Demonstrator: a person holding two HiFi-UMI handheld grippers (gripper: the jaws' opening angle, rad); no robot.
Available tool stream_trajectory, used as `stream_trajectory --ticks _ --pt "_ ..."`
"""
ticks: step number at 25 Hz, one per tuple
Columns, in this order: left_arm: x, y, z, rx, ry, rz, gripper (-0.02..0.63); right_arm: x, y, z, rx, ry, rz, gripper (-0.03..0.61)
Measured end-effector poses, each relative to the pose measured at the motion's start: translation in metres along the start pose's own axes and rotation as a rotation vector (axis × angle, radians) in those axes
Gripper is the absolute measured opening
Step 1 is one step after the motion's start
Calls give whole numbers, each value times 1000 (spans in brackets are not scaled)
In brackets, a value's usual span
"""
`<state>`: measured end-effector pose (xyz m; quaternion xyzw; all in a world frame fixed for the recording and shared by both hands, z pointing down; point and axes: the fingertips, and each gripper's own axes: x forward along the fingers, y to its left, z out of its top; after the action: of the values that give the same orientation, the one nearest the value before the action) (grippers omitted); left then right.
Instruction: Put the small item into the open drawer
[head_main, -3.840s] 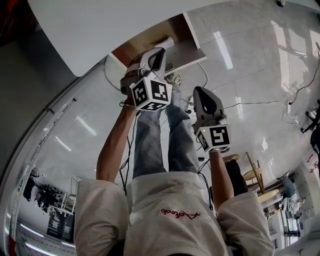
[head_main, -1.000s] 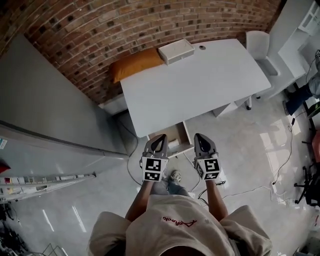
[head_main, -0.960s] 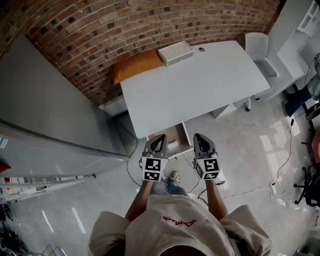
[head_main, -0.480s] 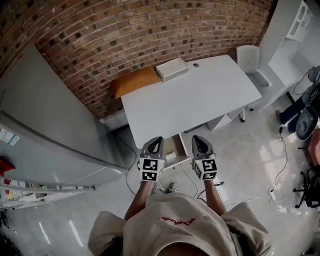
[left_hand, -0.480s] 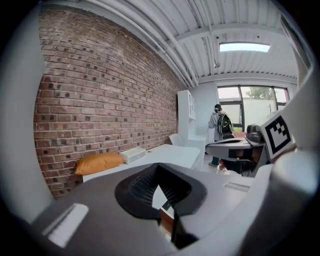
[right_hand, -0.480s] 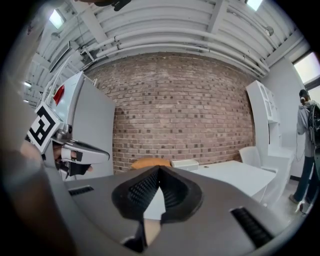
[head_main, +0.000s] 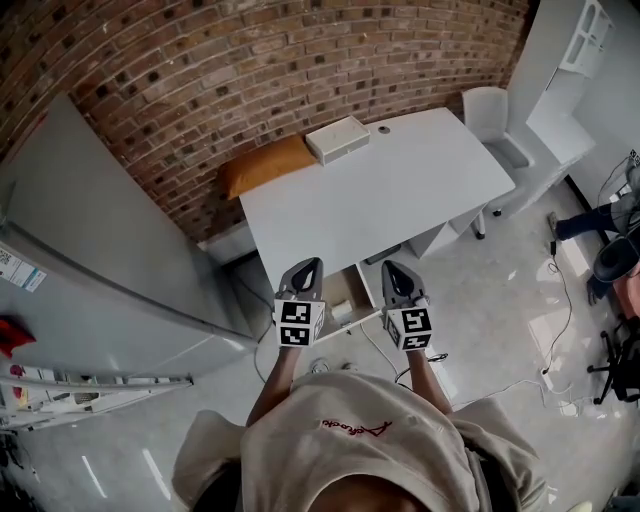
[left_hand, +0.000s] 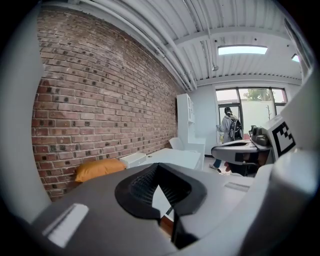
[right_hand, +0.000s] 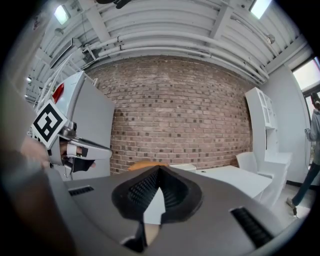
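In the head view the open drawer (head_main: 352, 283) sticks out from under the white table (head_main: 390, 180), its wooden inside showing between my two grippers. A small white item (head_main: 340, 309) lies in the drawer's near part. My left gripper (head_main: 307, 263) and right gripper (head_main: 390, 267) are held side by side above the drawer's front, pointing toward the table. The left gripper (left_hand: 157, 165) is shut, its ribbed pads meeting at the tip with nothing between them. The right gripper (right_hand: 159, 169) is shut and empty in the same way.
A white box (head_main: 337, 139) sits at the table's far edge, and an orange cushion (head_main: 265, 165) lies against the brick wall. A grey cabinet (head_main: 90, 240) stands at left and a white chair (head_main: 490, 105) at right. Cables (head_main: 500, 385) run over the floor. A person (left_hand: 230, 126) stands in a far doorway.
Both grippers have risen, away from the drawer. They stay shut and side by side. The head view has pulled back and shows more of the room.
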<state>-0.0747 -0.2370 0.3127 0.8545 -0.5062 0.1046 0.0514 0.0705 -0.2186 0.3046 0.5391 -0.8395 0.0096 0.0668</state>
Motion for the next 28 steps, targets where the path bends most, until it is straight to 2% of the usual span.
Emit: stream_trajectory --ticks 15,28 --pt "5 20 9 -2 -18 -17 9 13 -3 16 -21 -22 -51 11" --pt "2 24 8 -2 -14 -5 9 16 1 17 -24 -16 -29 12"
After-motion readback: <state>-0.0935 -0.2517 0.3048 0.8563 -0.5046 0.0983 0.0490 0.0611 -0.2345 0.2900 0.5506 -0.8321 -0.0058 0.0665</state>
